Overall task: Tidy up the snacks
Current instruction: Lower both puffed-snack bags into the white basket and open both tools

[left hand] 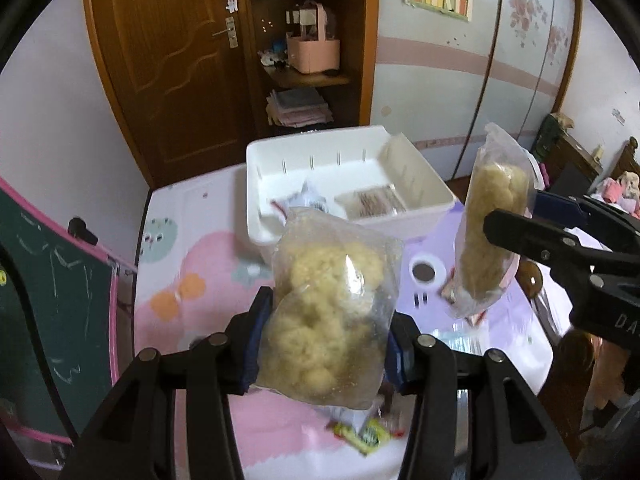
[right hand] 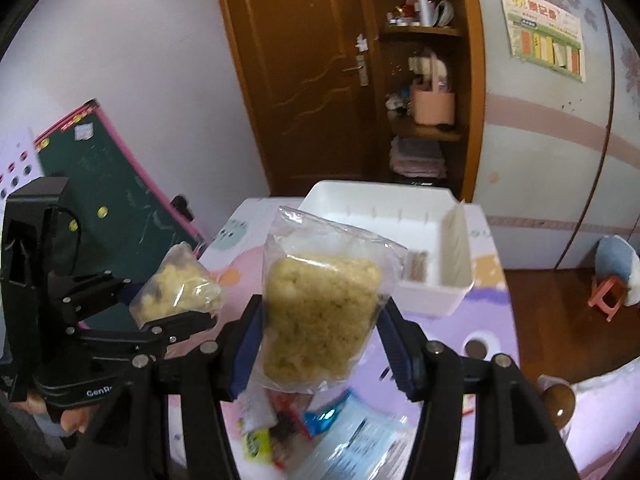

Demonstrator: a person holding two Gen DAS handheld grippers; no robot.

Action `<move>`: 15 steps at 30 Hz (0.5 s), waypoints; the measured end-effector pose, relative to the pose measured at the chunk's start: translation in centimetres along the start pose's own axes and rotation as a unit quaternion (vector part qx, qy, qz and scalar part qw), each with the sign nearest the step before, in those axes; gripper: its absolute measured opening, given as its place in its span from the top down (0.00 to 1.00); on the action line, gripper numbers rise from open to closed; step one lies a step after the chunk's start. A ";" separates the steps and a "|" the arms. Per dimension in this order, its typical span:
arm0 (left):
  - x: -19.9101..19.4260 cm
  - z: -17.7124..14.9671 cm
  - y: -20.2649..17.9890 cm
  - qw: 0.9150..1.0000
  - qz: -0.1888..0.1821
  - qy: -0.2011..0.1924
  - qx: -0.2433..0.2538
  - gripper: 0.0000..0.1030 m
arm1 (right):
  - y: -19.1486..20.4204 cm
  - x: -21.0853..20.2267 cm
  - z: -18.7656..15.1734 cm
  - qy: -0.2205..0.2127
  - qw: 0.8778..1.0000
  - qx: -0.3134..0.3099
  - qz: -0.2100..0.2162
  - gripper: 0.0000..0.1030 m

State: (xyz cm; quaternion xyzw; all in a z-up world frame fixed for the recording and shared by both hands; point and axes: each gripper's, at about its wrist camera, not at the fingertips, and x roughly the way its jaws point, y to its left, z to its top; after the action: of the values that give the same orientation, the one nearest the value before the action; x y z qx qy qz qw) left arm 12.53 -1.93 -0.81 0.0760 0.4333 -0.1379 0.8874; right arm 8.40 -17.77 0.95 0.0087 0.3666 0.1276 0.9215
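Observation:
My left gripper (left hand: 326, 332) is shut on a clear bag of yellow puffed snacks (left hand: 324, 312), held up above the table. To its right, my right gripper (left hand: 524, 216) is shut on a second clear bag of yellow puffs (left hand: 488, 232), which hangs upright. In the right wrist view that second bag (right hand: 320, 312) sits between the right gripper's (right hand: 322, 340) blue pads, and the left gripper (right hand: 172, 300) with its bag (right hand: 180, 292) is at the left. Behind both bags stands a white bin (left hand: 316, 138) (right hand: 376, 188) with a few packets inside.
Loose snack packets lie on the pastel table mat below the grippers, among them a yellow-green one (left hand: 368, 436) (right hand: 256, 444) and a blue one (right hand: 332, 412). A tape roll (left hand: 426, 270) lies near the bin. A green chalkboard (right hand: 120, 216) leans at the left; door and shelves stand behind.

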 end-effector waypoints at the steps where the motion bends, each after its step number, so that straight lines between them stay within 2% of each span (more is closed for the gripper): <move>1: 0.3 0.8 -0.1 1.000 0.006 -0.001 0.001 0.54 | -0.4 0.4 0.9 0.001 1.000 0.002 -0.003 0.45; 11: 5.5 10.9 0.2 0.998 0.059 -0.023 0.013 0.54 | -4.7 5.2 8.1 -0.006 0.998 0.029 -0.048 0.45; 15: 8.7 14.2 0.8 0.998 0.066 -0.021 0.002 0.53 | -6.8 7.8 11.0 -0.006 0.997 0.049 -0.066 0.45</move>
State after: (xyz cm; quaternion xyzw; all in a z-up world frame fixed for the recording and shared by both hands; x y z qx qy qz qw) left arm 28.54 -6.38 1.03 0.1037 0.4078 -0.0813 0.9035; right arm 22.86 -21.65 3.03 0.0305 0.3665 0.0484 0.9286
